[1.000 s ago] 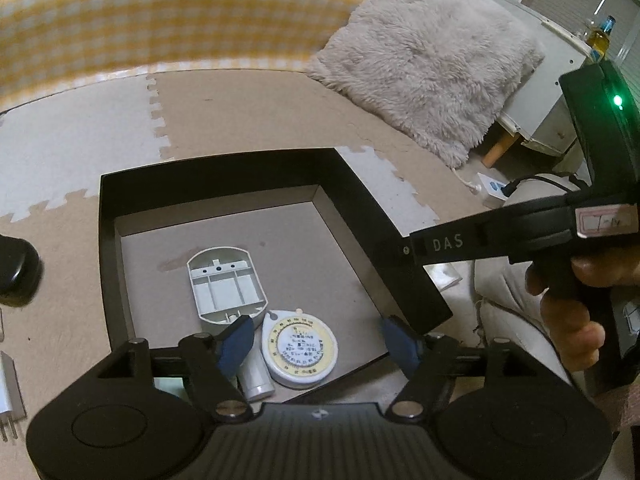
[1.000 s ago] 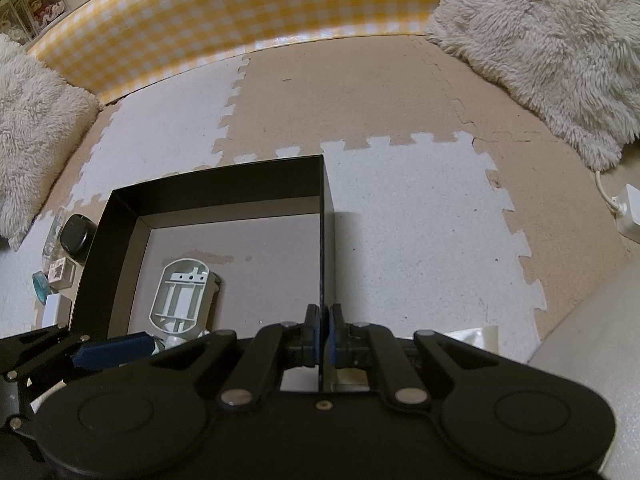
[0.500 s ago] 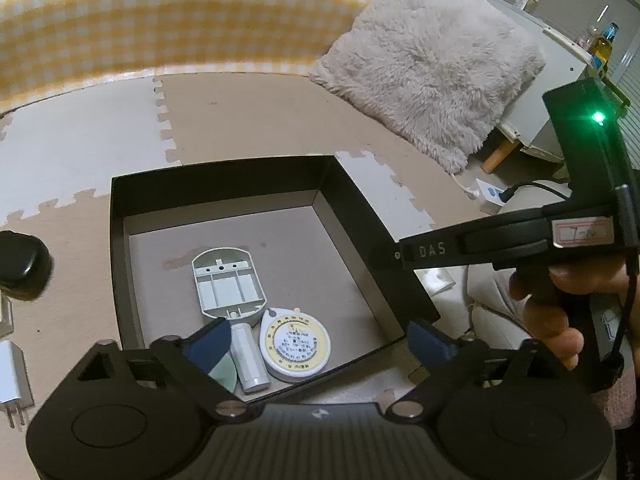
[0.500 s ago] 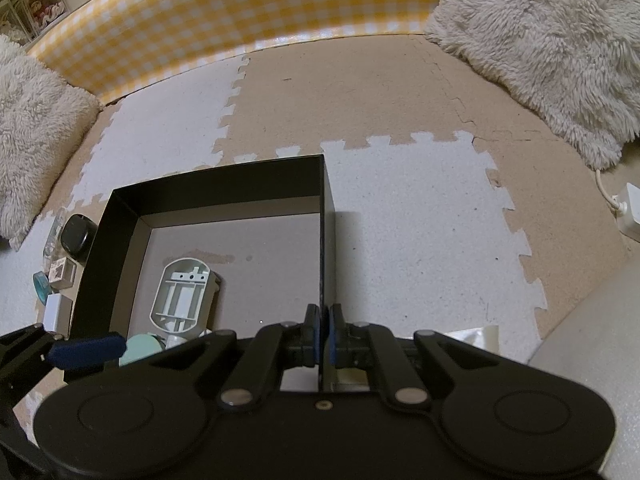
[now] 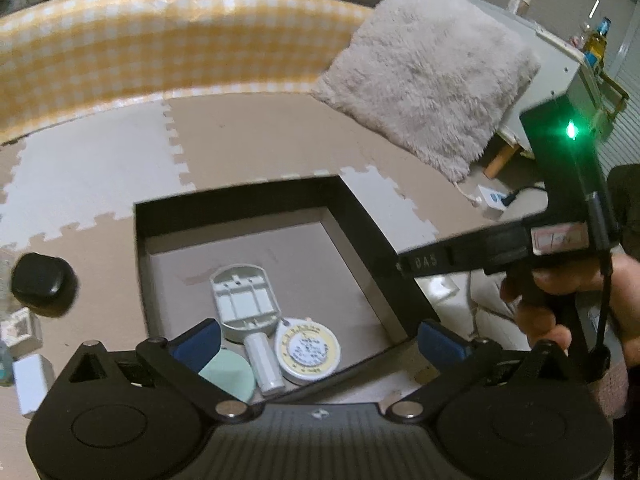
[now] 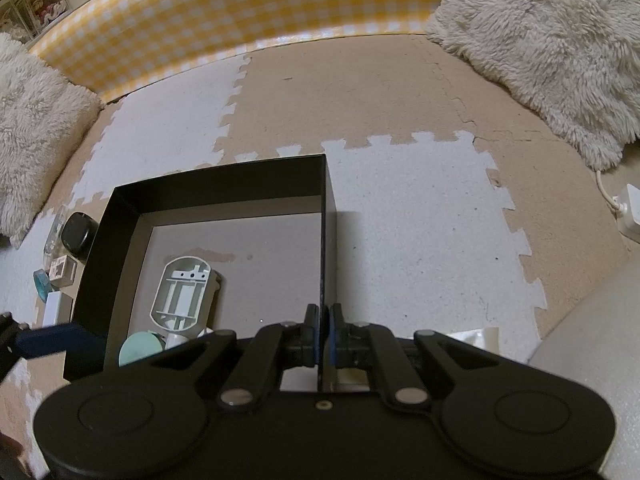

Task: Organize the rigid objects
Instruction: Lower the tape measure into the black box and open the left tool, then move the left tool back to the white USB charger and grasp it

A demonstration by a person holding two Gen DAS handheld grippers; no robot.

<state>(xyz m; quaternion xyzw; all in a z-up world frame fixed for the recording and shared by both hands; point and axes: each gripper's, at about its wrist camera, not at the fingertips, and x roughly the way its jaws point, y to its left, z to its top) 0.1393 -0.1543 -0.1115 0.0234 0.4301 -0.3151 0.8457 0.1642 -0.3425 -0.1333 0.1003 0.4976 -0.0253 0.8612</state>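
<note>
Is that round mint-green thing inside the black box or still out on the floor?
Inside. The mint-green disc lies on the black box floor, beside the white cylinder.

The left tongs (image 5: 318,340) have spread wide and their jaws are opening, with nothing pressed between them. They have lifted away from the black box (image 5: 256,204). A mint-green disc (image 5: 228,374), hidden a second ago, now lies uncovered in the box's near corner, just beside the white cylinder (image 5: 266,364).

A black open box (image 5: 360,216) sits on the foam floor mat. Inside, near its front wall, lie a grey plastic shell (image 5: 244,300), a white cylinder (image 5: 266,364), a round yellow-rimmed tape measure (image 5: 308,350) and a mint disc (image 5: 228,376).
</note>
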